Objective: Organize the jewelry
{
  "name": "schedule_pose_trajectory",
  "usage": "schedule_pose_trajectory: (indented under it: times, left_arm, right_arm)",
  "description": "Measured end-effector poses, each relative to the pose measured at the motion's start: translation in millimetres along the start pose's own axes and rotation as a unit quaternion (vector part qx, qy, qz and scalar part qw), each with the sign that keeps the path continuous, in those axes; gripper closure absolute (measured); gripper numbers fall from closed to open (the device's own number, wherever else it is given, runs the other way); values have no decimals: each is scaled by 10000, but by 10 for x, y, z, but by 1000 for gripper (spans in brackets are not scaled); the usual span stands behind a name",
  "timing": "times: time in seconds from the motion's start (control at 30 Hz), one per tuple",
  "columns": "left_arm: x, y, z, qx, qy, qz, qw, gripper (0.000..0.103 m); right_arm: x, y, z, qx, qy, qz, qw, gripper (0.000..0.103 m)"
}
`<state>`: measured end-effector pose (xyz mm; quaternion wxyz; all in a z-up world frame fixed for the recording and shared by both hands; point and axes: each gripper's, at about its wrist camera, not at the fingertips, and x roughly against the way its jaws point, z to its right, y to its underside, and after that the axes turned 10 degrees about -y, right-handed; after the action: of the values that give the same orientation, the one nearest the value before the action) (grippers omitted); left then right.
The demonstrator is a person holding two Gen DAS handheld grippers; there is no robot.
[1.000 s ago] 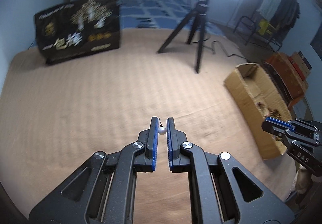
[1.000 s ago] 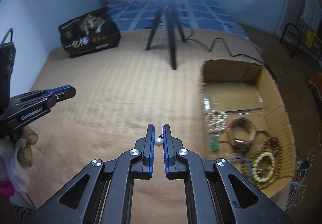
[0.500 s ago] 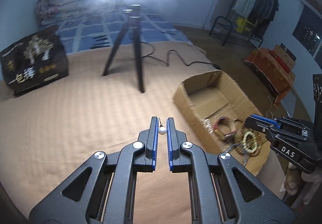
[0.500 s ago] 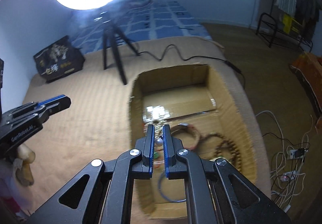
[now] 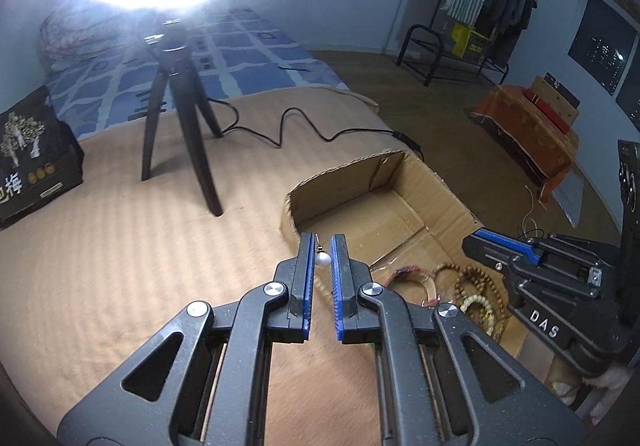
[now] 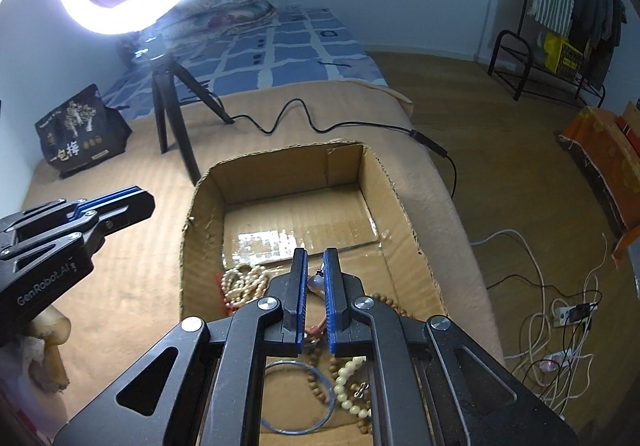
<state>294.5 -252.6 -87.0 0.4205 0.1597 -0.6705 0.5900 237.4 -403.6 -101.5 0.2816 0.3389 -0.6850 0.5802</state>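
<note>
My left gripper (image 5: 322, 242) is shut on a small pearl earring (image 5: 323, 260) and hovers at the near left rim of the open cardboard box (image 5: 452, 197). My right gripper (image 6: 316, 258) is shut on a second pearl earring (image 6: 316, 281) and hangs over the inside of the box (image 6: 200, 201). Several bead bracelets (image 6: 348, 378), a pearl strand (image 6: 240, 282) and a clear bangle (image 6: 300, 398) lie on the box floor. The right gripper also shows in the left wrist view (image 5: 504, 246), and the left gripper in the right wrist view (image 6: 132, 201).
The box sits on a tan ribbed blanket (image 5: 100, 246). A ring light tripod (image 5: 180, 117) with its cable (image 5: 288, 125) stands behind it. A black printed bag (image 5: 32, 149) sits far left. Cables and a power strip (image 6: 568, 314) lie on the floor at right.
Both grippers swung right toward the box, each still holding its earring. The right gripper now hangs over the box interior; the left has reached the box's near rim.
</note>
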Motion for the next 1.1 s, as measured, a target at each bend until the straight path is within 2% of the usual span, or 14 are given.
schedule_pose_trajectory:
  times: [0.5,0.57,0.63,0.7,0.77,0.8,0.83,0.87,0.93,1.0,1.1]
  left_arm:
    - [-135,-78,183,-61,41,16,10000,97]
    - [-131,-83,197,-53,70,31,10000,97]
    - [-118,-82,207,-74,63,39,9999,97]
    - [-117,-86,219,-109,11,48,9999,96]
    - [-113,-91,228,-116,-24,47,9999,82]
    - [-105,-90,226,-96,-54,64,9999,60]
    - [-90,-88,225,-71,-73,114,9999,50]
    - [-81,-86,228,-62,-86,160,9998,50]
    - [-76,-85,241,-118,-144,174,9997,50]
    - [-83,-81,249,-149,-182,168,9996,50]
    - [-83,-81,255,-155,-194,170,9995,50]
  right_arm:
    - [-67,-16,146,-166,25,-1,9999,97]
    - [-69,-16,161,-182,69,-11,9998,89]
    - [-60,-15,171,-211,56,18,9998,68]
    - [-46,-14,174,-225,55,54,9997,61]
    - [-46,-13,169,-196,89,43,9998,59]
    - [-51,-16,170,-186,107,37,9998,57]
    - [-53,-15,174,-185,120,34,9998,55]
    - [-54,-11,178,-197,131,30,9997,53]
    - [-56,-9,184,-208,148,32,9997,42]
    - [-53,-4,186,-200,191,40,9996,38]
    - [-42,-2,189,-184,265,43,9995,37]
